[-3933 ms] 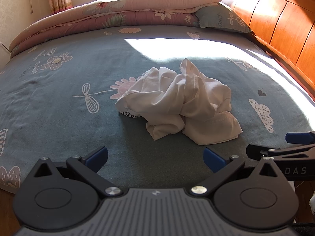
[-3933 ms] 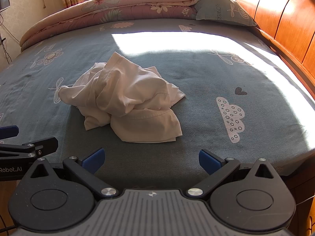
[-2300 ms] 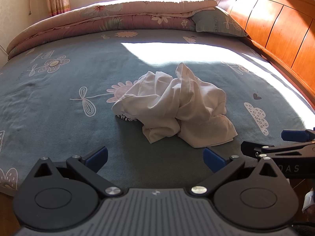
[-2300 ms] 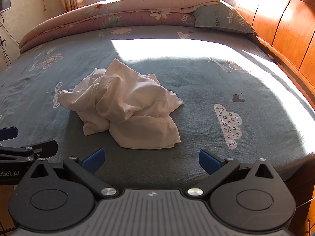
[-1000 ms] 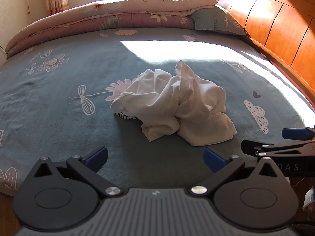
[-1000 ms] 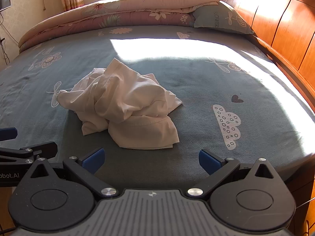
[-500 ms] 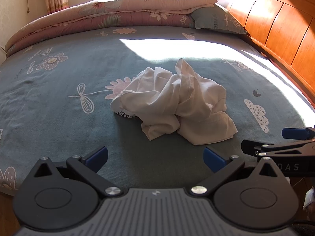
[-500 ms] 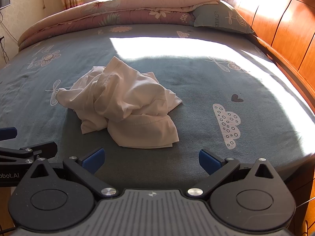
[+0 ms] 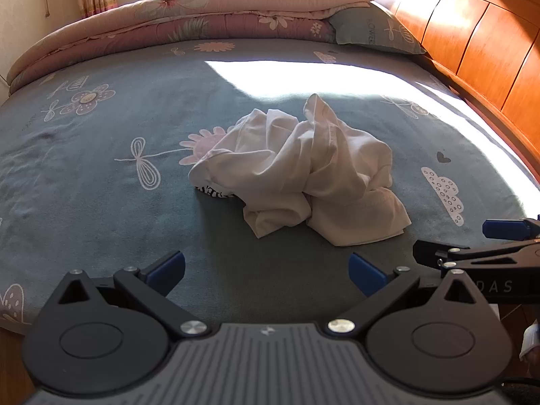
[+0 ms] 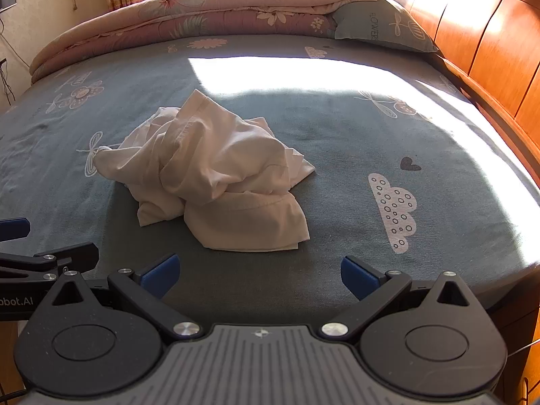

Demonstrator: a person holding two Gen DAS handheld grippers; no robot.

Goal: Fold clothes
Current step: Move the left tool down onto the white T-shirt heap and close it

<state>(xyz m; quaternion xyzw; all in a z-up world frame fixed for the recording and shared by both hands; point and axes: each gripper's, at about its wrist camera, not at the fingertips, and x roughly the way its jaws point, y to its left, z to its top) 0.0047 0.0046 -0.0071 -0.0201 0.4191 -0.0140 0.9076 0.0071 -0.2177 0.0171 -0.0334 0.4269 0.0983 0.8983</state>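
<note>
Both grippers, left (image 9: 266, 268) and right (image 10: 258, 270), gape empty before the crumpled shirt (image 9: 300, 172); the pillow (image 10: 381, 27) reads "FLOWERS".

- The bed (image 9: 101, 182), under a blue-grey sheet printed with flowers and clouds, carries everything.
- A crumpled white garment (image 9: 303, 172) lies near its middle.
- A folded pink quilt (image 10: 189, 17) and a pillow (image 10: 381, 27) lie along the far edge.

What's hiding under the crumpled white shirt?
A black-and-white patterned bit peeks out under the white shirt, which lies on the blue bedsheet. The rest is covered.
</note>
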